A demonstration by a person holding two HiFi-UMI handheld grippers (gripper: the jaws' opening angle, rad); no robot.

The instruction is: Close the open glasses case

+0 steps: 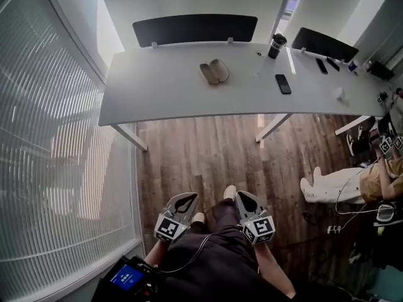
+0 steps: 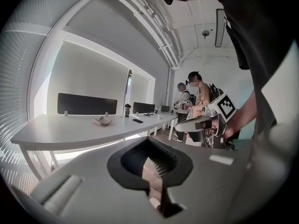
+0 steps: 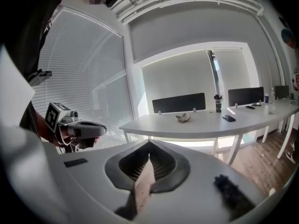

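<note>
The open glasses case (image 1: 214, 72), beige and spread into two halves, lies on the white table (image 1: 157, 96) toward its far side. It also shows small in the left gripper view as the case (image 2: 103, 121) and in the right gripper view as the case (image 3: 183, 117). Both grippers hang low in front of the person's body, over the wooden floor and well short of the table. My left gripper (image 1: 186, 197) has its jaws together with nothing in them, as seen along its own jaws (image 2: 149, 141). My right gripper (image 1: 240, 197) is likewise shut and empty (image 3: 149, 156).
A black phone (image 1: 283, 83) and a dark tumbler (image 1: 276, 45) sit on the table right of the case. A black divider screen (image 1: 195, 29) lines the table's far edge. A blinds-covered glass wall (image 1: 56, 143) runs along the left. A person (image 1: 352, 184) is at the right.
</note>
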